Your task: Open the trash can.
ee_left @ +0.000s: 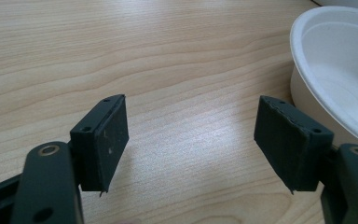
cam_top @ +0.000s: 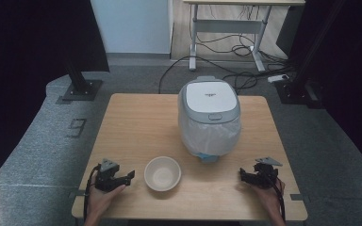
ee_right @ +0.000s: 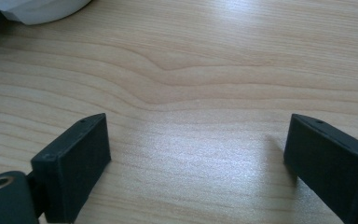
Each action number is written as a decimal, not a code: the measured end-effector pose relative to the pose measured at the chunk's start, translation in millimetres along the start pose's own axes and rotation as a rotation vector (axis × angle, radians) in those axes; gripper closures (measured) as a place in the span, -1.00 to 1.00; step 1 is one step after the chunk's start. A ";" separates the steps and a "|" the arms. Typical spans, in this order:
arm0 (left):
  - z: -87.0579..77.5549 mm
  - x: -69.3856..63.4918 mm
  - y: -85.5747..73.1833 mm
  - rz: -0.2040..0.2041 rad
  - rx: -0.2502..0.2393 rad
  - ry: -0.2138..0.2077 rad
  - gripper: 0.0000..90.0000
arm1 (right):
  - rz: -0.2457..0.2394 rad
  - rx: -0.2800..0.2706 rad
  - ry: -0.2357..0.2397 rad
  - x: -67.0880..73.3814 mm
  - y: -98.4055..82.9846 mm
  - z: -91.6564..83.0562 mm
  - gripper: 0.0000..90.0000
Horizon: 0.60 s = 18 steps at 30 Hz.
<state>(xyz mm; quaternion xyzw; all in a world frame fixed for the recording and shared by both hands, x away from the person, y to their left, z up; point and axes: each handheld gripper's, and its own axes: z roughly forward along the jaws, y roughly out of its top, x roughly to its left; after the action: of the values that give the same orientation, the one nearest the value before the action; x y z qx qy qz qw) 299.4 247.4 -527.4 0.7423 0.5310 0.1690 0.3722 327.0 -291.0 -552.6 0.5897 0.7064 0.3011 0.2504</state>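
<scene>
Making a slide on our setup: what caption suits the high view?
Open left gripper and right gripper flank an empty white bowl before a closed rice cooker.

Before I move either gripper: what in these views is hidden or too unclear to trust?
- Rice cooker interior: lid closed in the high view.
- Cooker's lid label and front latch: too small to read there.
- Blue item under the cooker's front: mostly covered by its body.
- Bowl: cut off by the right edge in the left gripper view.
- Cooker base: cropped by the top edge in the right gripper view.

overhead forward-down view, close low table (cam_top: 136, 127) views
</scene>
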 end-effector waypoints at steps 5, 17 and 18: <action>-1.6 1.1 0.5 -0.013 -0.007 0.004 -0.44 | 0.005 -0.007 -0.009 -0.3 -0.8 -1.4 -0.76; -3.1 0.5 0.9 -0.006 -0.020 0.003 -0.45 | 0.015 -0.029 -0.008 -0.4 -2.3 -8.0 -0.42; -3.3 0.7 0.8 -0.005 -0.020 0.003 -0.45 | 0.014 -0.039 -0.010 0.0 -2.2 -9.7 -0.38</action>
<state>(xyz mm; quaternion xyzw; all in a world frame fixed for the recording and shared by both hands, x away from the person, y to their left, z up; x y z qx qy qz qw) 298.0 249.2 -524.6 0.7371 0.5316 0.1746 0.3790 318.7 -292.6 -547.4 0.5910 0.6950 0.3139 0.2632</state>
